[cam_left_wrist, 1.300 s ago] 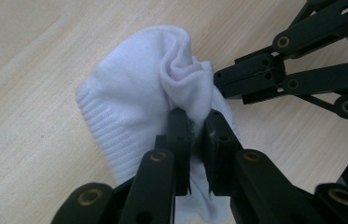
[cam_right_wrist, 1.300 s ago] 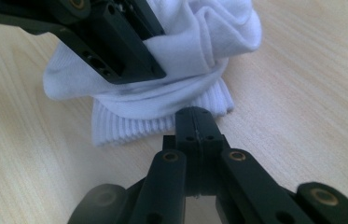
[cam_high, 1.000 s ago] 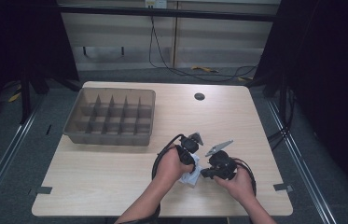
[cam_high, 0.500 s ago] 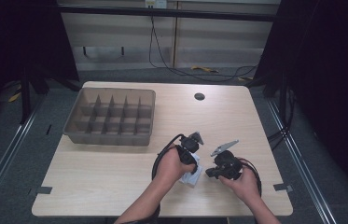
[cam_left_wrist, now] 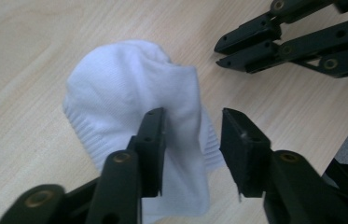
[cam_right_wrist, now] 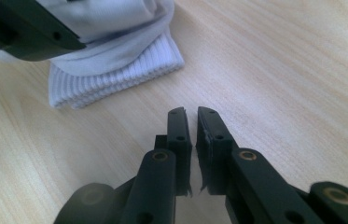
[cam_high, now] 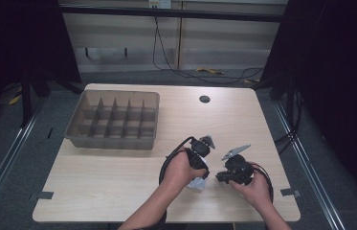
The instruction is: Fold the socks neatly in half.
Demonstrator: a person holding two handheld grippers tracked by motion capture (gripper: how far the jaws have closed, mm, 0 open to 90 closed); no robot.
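A folded white sock lies on the wooden table, near the front edge. My left gripper points down over it. Its jaws have just been opening and now stand apart, with a fold of the sock between them that only the left pad touches. My right gripper lies low on the bare wood just right of the sock's ribbed cuff. Its jaws have just opened to a narrow gap and hold nothing. In the high view, the left gripper and right gripper sit close together.
A grey tray with several empty compartments stands at the back left of the table. A round cable hole is at the back centre. The table's front edge runs just behind both hands, and cables loop around each gripper.
The two hands have drawn slightly apart, the right gripper easing to the right away from the sock. The sock stays on the table.
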